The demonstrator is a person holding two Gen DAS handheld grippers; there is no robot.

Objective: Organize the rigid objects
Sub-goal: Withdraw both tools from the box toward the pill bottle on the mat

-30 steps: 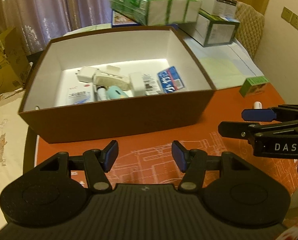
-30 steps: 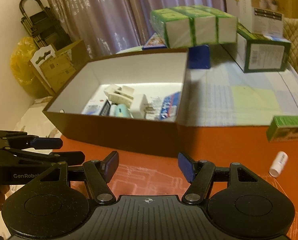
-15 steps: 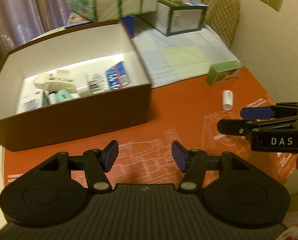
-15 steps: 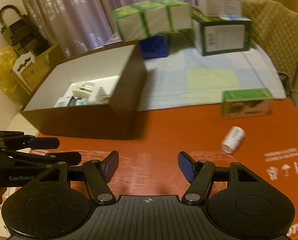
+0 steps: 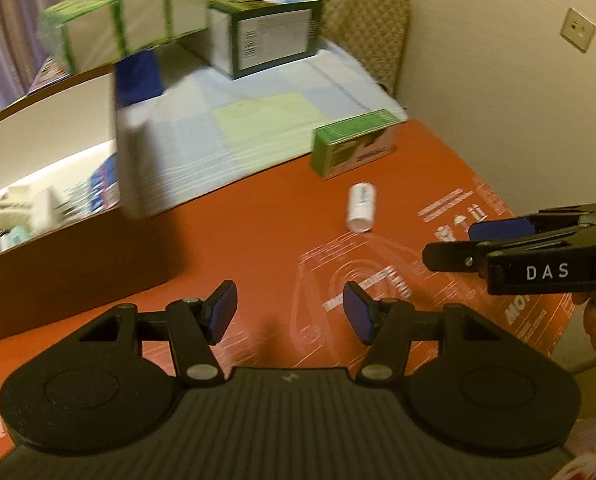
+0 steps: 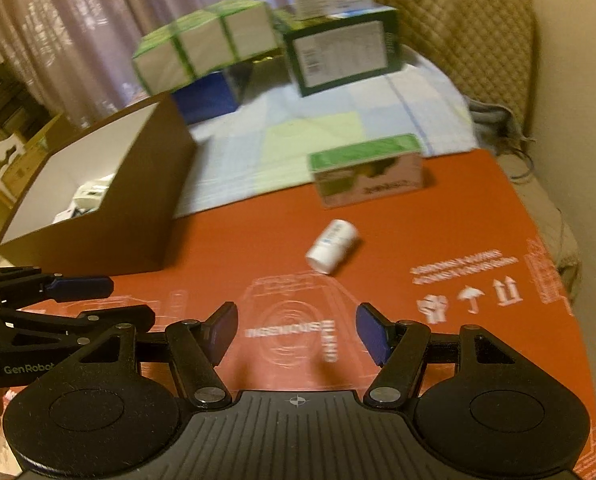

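In the right wrist view, the brown storage box (image 6: 98, 216) stands at left. The white pill bottle (image 6: 331, 246) lies at centre on the orange worktop (image 6: 477, 240), the green carton (image 6: 367, 172) above it. Both hand-held grippers, left (image 5: 286, 316) and right (image 6: 296, 330), are half open and empty. The lying bottle may roll away if a pad pushes it.

I see a white little bottle (image 6: 332, 246), a green box (image 6: 367, 170), a brown bin (image 6: 98, 196), and an orange mat (image 6: 437, 240) with white drawings.
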